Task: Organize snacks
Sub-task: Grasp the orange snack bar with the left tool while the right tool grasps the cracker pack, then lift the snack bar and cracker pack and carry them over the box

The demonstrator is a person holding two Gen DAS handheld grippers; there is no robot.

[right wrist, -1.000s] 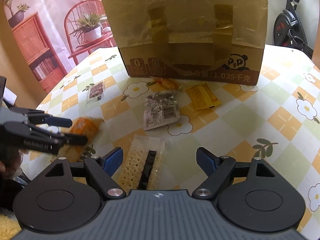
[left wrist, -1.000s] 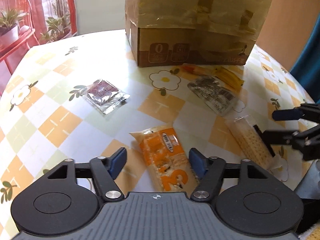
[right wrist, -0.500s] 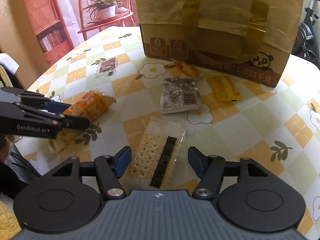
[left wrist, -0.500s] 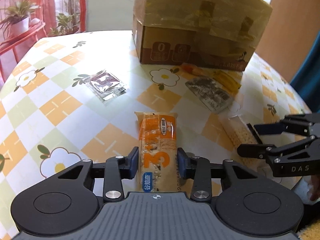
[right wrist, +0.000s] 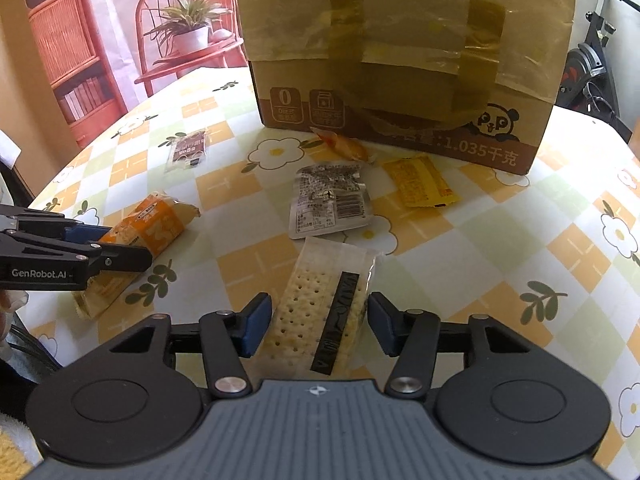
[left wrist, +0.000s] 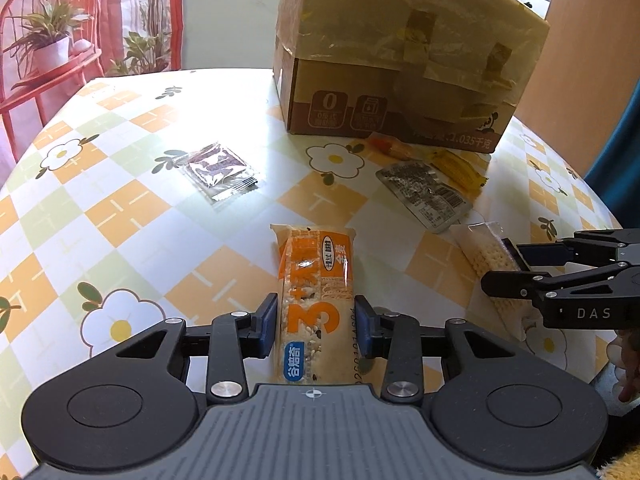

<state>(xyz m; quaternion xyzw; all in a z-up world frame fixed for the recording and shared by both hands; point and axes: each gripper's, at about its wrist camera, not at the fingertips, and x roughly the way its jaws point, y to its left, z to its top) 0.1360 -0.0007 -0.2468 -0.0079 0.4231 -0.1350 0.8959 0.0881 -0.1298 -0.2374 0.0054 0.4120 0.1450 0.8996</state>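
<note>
Left wrist: left tool clamps orange snack bar.

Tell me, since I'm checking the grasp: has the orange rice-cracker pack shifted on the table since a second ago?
Yes. The orange pack turned from slanted to pointing straight at the cardboard box, now pinched in the left gripper.

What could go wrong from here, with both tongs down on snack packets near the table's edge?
The left tongs are clamped across the orange snack bar; a hard squeeze might crush it. The right tongs are closing around the cracker pack, pads not yet on it; brittle crackers may crack, or the slick wrapper might slip. Both tongs sit close together, so lifting at once could make them collide.
</note>
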